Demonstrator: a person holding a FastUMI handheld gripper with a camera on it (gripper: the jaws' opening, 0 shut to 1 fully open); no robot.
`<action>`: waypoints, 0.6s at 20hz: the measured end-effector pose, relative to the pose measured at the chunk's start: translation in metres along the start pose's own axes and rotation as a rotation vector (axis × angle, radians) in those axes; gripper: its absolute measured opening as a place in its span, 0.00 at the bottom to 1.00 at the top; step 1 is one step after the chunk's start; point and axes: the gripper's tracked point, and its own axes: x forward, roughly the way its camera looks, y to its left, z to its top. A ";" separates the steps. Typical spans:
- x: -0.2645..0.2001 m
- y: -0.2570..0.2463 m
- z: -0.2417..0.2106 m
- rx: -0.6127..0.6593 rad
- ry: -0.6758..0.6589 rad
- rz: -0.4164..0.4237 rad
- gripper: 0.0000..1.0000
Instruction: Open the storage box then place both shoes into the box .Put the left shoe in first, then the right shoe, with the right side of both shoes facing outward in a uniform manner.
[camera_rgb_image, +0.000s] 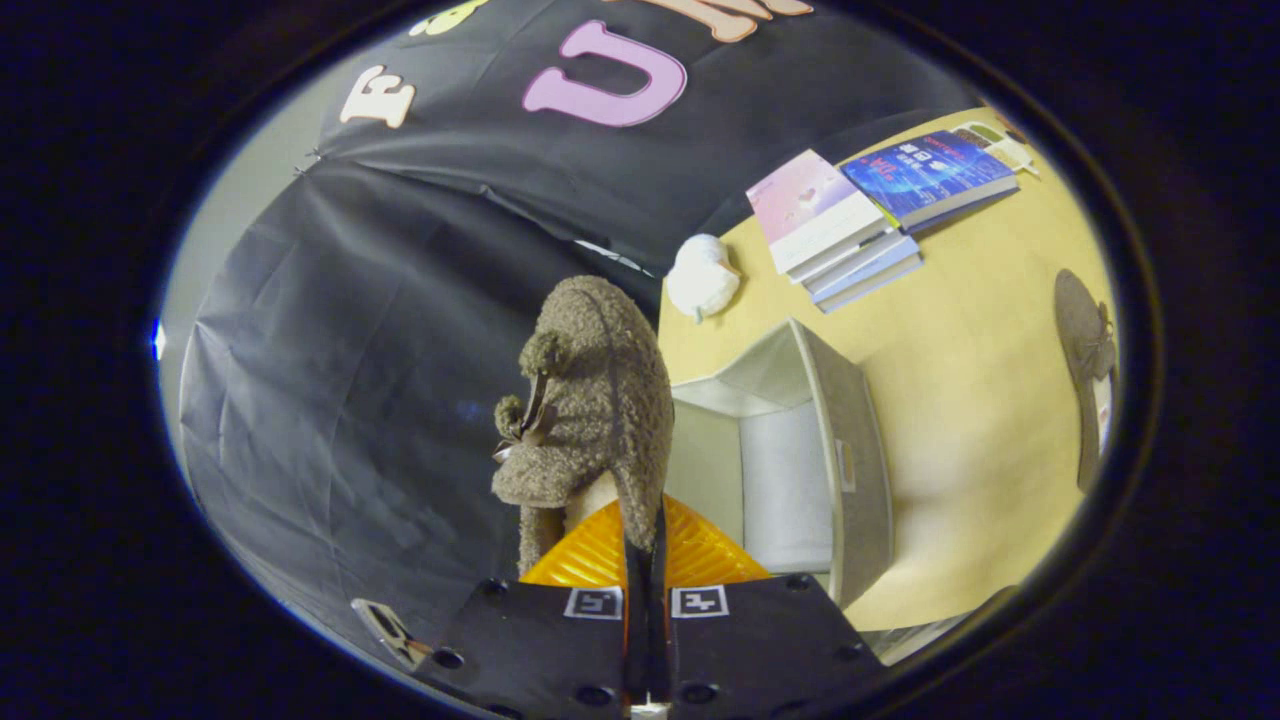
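I've got the booth's black cloth wall (350, 380) on my left, and against it the fuzzy brown shoe (590, 400) is up off the worktop, held in my hand-held gripper (645, 545). The fingers are pressed close together, with only a thin slice of the shoe's rim between them, so I'm pinching it by the edge near the opening. The shoe rises ahead of the fingers with its pompom bow (530, 400) turned toward the wall; its lower part is hidden behind the fingers, and I can't make out the sole.

Just beside the shoe, further right, sits the grey storage box (850, 450), open, pale inside. Its near corner is cut off behind my gripper, and I can't see much of the bottom.

Beyond the box there's a white bundled thing (703, 277) at the edge of the yellow worktop (960, 350); I can't tell what it is. Then a stack of books (850, 225), with a blue-covered one on its right.

Far right, well apart from the box, the second brown shoe (1087, 375) lies on the worktop, heavily stretched by the lens, so I can't make out which way it faces.
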 end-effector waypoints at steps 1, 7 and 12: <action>0.010 -0.007 -0.004 -0.002 0.007 -0.032 0.04; 0.052 -0.032 -0.033 0.017 0.071 -0.159 0.04; 0.080 -0.051 -0.061 -0.003 0.147 -0.293 0.04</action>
